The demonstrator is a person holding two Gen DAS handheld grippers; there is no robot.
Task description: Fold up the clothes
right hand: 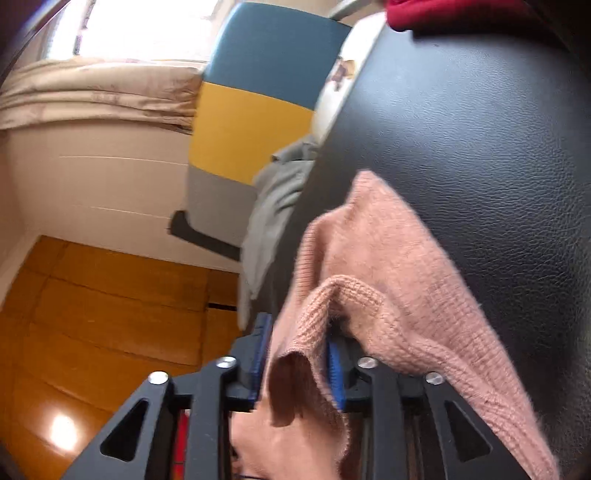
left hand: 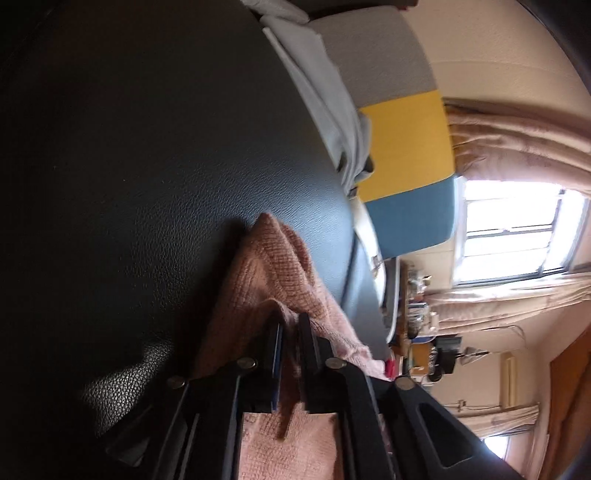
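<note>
Holding the same pink sweater (left hand: 273,280), both grippers are busy over a black table (left hand: 147,147). The left gripper (left hand: 290,332) has its two black fingers squeezed onto a fold of the knit cloth, with only the pinched wool between them. A blue pad (left hand: 277,354) shows on the inner side of one finger. From that pinch, the sweater rises to a soft peak and also drapes down below the fingers.

The right gripper (right hand: 295,354) is clamped on another part of the pink sweater (right hand: 388,266). Its blue pads (right hand: 334,373) press the cloth from both sides, and a loop of ribbed edge bulges up out of the grip. More of the sweater spreads away from this gripper and lies against the black table (right hand: 480,129), which has a bumpy, leather-like skin.

Behind the table stands a panel (left hand: 406,147) with three colour blocks: grey, yellow and blue. A pale grey cloth (left hand: 325,103) lies bunched at the table's far edge, just in front of that panel. In the right view, something dark red (right hand: 424,13) sits on the table near its far end.

Beige curtains (left hand: 509,140) hang beside a bright window (left hand: 517,236). The floor (right hand: 110,314) is shiny orange-brown wood, and it glints with light. Small things crowd a shelf (left hand: 417,306) far off, too blurry to tell apart.
</note>
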